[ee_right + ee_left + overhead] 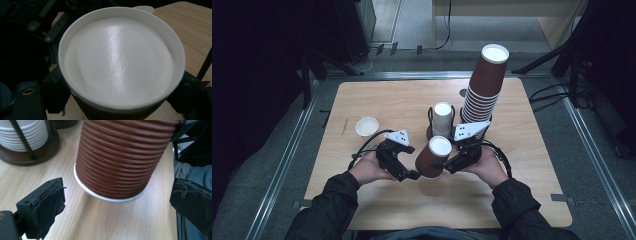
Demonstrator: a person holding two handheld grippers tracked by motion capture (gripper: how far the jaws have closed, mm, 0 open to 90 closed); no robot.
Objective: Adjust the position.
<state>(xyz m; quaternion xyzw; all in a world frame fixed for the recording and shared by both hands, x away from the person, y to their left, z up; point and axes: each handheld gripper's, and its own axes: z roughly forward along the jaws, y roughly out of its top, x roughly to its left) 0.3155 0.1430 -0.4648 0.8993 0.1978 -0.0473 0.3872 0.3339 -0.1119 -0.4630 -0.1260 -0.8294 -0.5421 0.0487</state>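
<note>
A ribbed brown paper cup hangs upside down and tilted over the front middle of the table, its white base facing up. My right gripper is shut on it; in the right gripper view both jaws press the cup's sides just under the white base. My left gripper sits close on the cup's left. It is open: in the left gripper view its black padded fingers stand wide apart, with the cup's ribbed wall and white rim between them, untouched.
A tall stack of upside-down brown cups leans at the back right. White cups are stacked in a dark wire holder behind my grippers. A single small white cup stands open on the wooden table at the left.
</note>
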